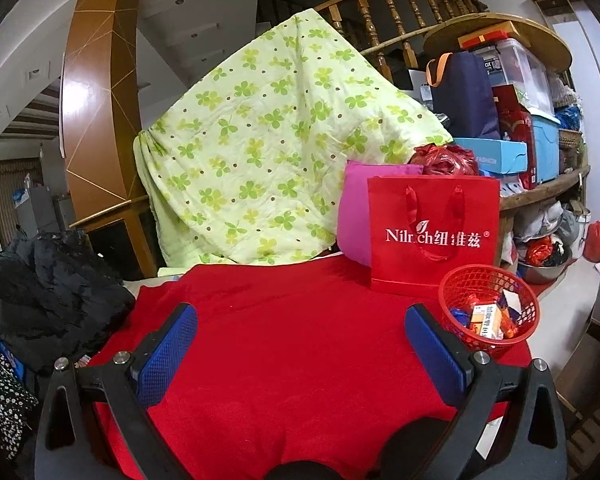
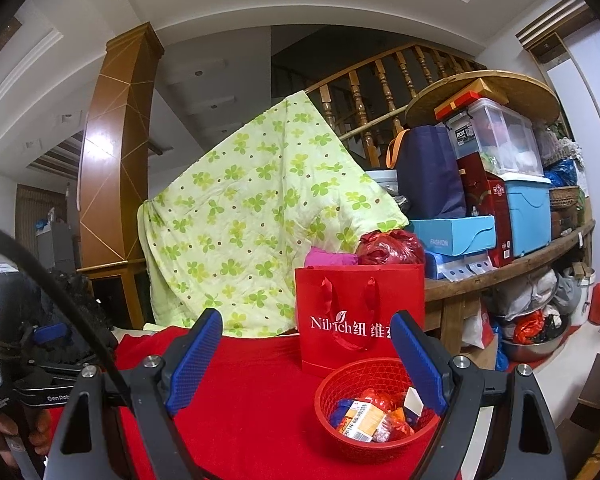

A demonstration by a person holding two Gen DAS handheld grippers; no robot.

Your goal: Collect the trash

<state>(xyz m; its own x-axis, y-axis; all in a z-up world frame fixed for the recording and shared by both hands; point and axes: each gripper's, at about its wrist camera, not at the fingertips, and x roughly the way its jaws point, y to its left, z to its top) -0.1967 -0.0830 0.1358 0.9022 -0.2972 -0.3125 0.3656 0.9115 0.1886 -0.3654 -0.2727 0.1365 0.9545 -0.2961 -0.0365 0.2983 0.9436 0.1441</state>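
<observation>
Both claws are hanging wide open and empty. The red basket point(image 2: 376, 408) is sitting just ahead of the right claw point(image 2: 308, 364), holding light, crinkly wrappers point(image 2: 380, 420); its stiff rim looks the safest grip.

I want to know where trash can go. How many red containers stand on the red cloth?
2: a red mesh plastic basket holding wrappers at the front right, and a red paper gift bag upright just behind it. Others may be hidden.
</observation>
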